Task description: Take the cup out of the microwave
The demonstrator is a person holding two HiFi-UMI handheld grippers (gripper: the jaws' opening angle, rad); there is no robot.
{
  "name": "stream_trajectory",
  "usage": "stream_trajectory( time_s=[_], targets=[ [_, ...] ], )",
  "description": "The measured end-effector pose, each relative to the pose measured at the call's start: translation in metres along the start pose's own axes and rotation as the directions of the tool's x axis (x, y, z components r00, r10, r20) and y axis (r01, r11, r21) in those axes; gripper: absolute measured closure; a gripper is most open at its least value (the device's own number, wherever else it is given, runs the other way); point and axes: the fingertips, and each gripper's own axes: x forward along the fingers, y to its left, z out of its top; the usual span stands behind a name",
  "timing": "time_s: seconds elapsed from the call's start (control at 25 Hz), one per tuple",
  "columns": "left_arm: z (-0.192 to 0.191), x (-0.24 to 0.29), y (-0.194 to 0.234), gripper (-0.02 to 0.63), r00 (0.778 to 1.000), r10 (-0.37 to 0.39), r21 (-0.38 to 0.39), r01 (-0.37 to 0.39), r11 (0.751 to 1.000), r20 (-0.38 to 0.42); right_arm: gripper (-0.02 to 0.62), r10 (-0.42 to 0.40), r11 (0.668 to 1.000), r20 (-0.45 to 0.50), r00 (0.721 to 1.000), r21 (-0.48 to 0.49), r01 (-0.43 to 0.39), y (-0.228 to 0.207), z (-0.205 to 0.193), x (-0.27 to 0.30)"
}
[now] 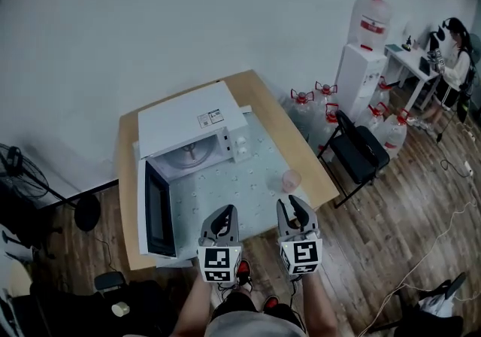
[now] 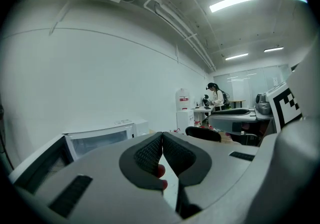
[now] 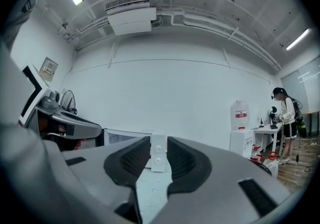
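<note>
A translucent pink cup [image 1: 291, 180] stands upright on the pale mat near the table's right edge [image 1: 319, 177], outside the white microwave [image 1: 192, 129]. The microwave door [image 1: 156, 211] hangs wide open to the left, and the cavity shows only its turntable [image 1: 194, 152]. Both grippers are held near the table's front edge, short of the cup. My left gripper [image 1: 223, 211] [image 2: 161, 135] has its pads touching, with nothing between them. My right gripper [image 1: 294, 204] [image 3: 158, 143] keeps a narrow gap between its pads and holds nothing; the microwave's control panel [image 3: 158, 154] shows through that gap.
A black chair [image 1: 357, 151] stands right of the table, with a water dispenser [image 1: 361, 65] and several water jugs [image 1: 316, 98] behind it. A person sits at a desk [image 1: 409, 61] far right. A fan [image 1: 15, 162] stands at the left on the wood floor.
</note>
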Motion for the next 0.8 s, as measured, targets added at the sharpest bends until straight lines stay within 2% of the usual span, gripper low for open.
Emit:
stream_trajectory(
  time_s=[0.36, 0.8],
  targets=[
    [-0.008, -0.079, 0.011, 0.583, 0.993, 0.117, -0.006, -0.117, 0.993, 0.004, 0.53, 0.093, 0.996, 0.024, 0.995, -0.018, -0.092, 0.053, 0.01, -0.041],
    [-0.026, -0.139, 0.012, 0.583, 0.985, 0.174, -0.016, -0.174, 0.985, -0.009, 0.566, 0.141, 0.988, -0.002, 0.99, -0.056, -0.141, 0.089, -0.001, -0.081]
  ],
)
